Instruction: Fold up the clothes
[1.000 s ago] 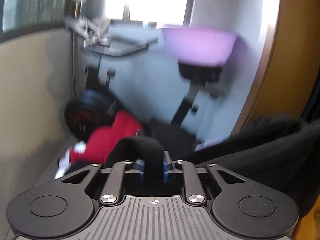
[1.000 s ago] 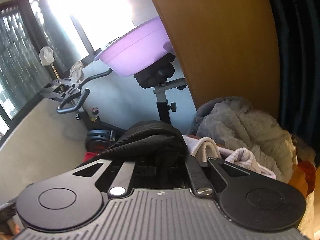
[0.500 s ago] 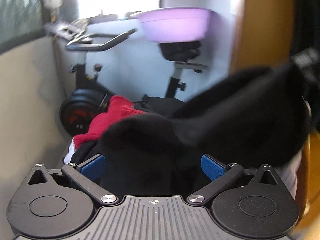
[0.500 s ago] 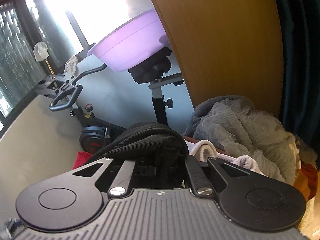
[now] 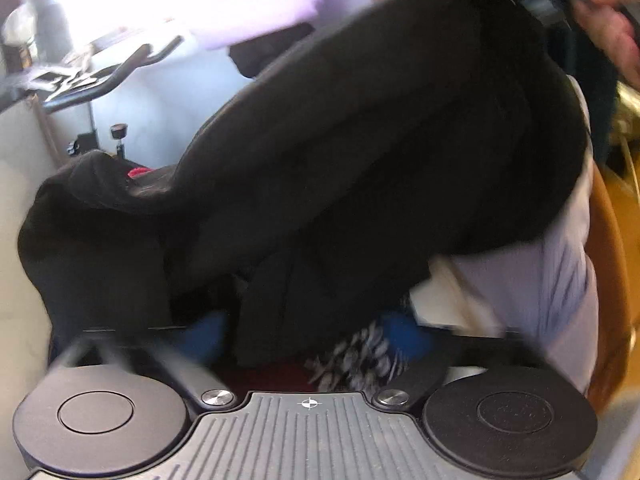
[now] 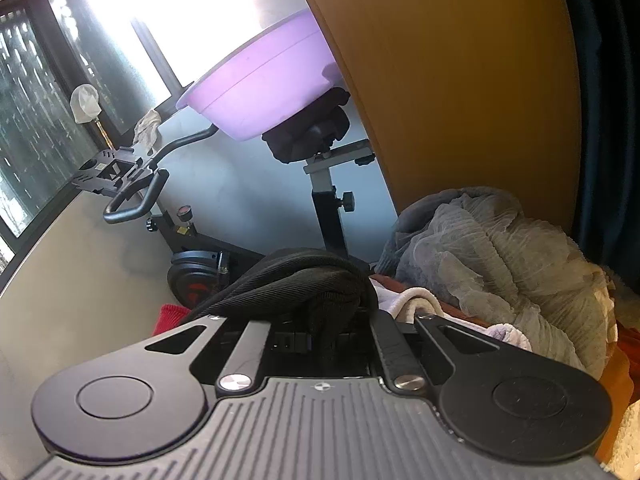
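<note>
A black garment (image 5: 360,140) fills the left wrist view, stretched up to the top right where the other gripper's hand holds it. My left gripper (image 5: 304,336) is open, its blue pads (image 5: 204,336) wide apart, with black cloth hanging between them. My right gripper (image 6: 320,340) is shut on a bunched fold of the same black garment (image 6: 296,280). A pile of grey and white clothes (image 6: 500,256) lies just right of it.
An exercise bike (image 6: 224,208) stands ahead with a purple basin (image 6: 260,92) on its seat. A wooden panel (image 6: 460,80) rises at the right, a dark curtain (image 6: 608,100) beside it. A red garment (image 6: 172,316) lies by the bike's wheel. A beige wall is on the left.
My left gripper was shut on the black cloth a second ago and has opened wide. It has moved closer under the garment. My right gripper keeps its hold and has barely moved.
</note>
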